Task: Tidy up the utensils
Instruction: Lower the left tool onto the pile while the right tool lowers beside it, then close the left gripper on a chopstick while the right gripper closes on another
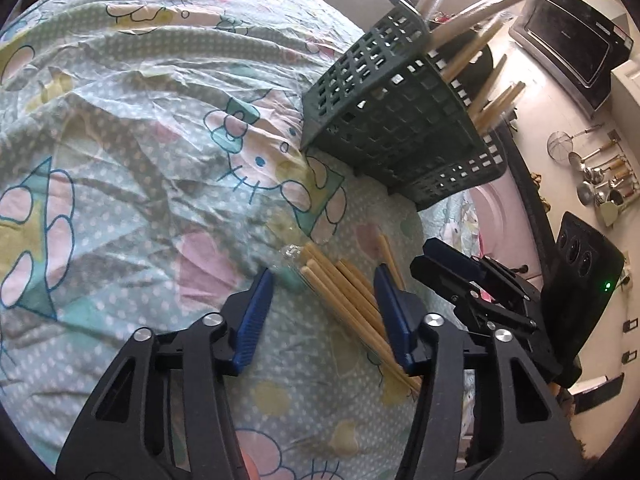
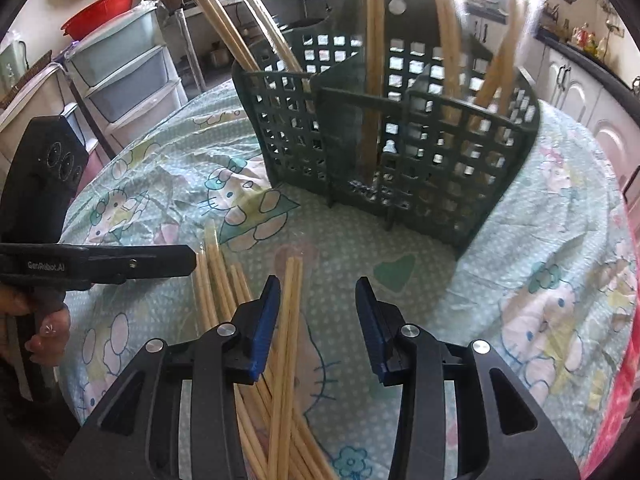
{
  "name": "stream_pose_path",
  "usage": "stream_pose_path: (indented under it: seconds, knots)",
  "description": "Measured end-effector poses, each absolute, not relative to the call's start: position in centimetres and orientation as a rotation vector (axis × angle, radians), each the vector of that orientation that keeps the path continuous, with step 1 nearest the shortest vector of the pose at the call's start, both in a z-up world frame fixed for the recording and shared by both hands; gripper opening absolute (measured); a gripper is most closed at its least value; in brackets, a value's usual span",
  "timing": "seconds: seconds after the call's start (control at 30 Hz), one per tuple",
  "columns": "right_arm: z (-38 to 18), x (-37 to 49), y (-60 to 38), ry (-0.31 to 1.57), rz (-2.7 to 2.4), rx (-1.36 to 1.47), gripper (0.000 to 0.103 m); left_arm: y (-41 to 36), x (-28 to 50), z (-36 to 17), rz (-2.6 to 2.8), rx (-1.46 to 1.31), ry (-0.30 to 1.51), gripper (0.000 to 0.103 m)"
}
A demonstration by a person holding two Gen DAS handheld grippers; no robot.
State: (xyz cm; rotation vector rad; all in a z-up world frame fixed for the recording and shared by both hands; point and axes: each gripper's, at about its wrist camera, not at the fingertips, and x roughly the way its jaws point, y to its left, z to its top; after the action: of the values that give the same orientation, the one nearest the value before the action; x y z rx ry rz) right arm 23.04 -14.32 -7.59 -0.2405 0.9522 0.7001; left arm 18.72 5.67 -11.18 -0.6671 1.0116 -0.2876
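A loose bundle of wooden chopsticks (image 1: 352,300) lies flat on the patterned tablecloth (image 1: 132,152), in front of a dark green lattice basket (image 1: 384,120) that stands upright on the same cloth. More chopsticks (image 2: 374,40) already stand on end inside the basket's compartments, leaning at various angles against its grid walls and dividers. In the left wrist view, the left gripper (image 1: 324,304) hangs over the lying bundle with its blue fingers partly apart; several sticks run between them, lying close against the right-hand finger, while the other finger stands clear of the wood, so the jaws are not clamped on anything. In the right wrist view, the right gripper (image 2: 318,320) hovers over the same pile (image 2: 280,360), its fingers also partly apart; the sticks pass under and beside its left-hand finger, and the gap between the pads shows mostly bare cloth, so it grips nothing. The left gripper's black body reaches in from the left edge of that view, held by a person's hand (image 2: 44,328). Around the table are stacked plastic drawers (image 2: 128,72), a red bowl (image 2: 100,4) on top of them, and hanging metal ladles (image 1: 600,176) on a wall.
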Motion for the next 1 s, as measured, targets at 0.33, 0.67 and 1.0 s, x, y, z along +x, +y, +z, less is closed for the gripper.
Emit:
stream_pose_path:
  seconds: [0.33,0.67,1.0]
  knots:
    - [-9.3,25.7,-12.0,1.053,0.717,-0.232,0.035,7.3,18.9,-12.2,-0.264,-0.715,1.025,0.011]
    - [-9.0,26.4,-11.5,1.064,0.686,-0.234,0.011,7.8,19.1,-12.2,-0.307,-0.793,1.014,0.025]
    - [-6.6,25.5,-12.1,0.99,0.653,-0.24,0.011,8.0,20.0,-12.7,-0.278,-0.778,1.014,0.004]
